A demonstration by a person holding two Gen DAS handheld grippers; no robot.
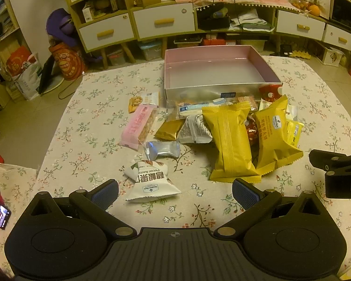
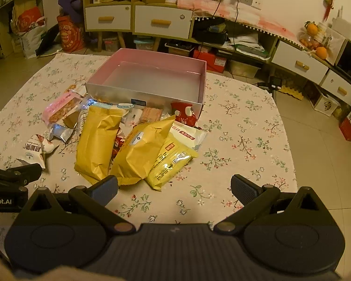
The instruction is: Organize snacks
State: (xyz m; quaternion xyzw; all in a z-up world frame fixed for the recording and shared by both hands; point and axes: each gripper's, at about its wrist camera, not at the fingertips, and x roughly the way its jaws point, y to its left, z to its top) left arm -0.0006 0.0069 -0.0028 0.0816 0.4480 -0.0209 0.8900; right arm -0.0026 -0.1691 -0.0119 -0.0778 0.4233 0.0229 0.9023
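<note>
So the worktop has a floral cloth over it, and toward the back sits an open box, silver outside, pink inside, nothing in it. The snack pile is heaped right against the box's front wall. Biggest are two gold pillow packs lying side by side, then a flatter yellow packet at the pile's right edge, a pink bar on the left, a white pecan kernel bag nearest the left gripper, and a little silver sachet just behind that bag. Left gripper's jaws are wide apart, holding nothing. Right gripper is the same, spread wide over bare cloth.
</note>
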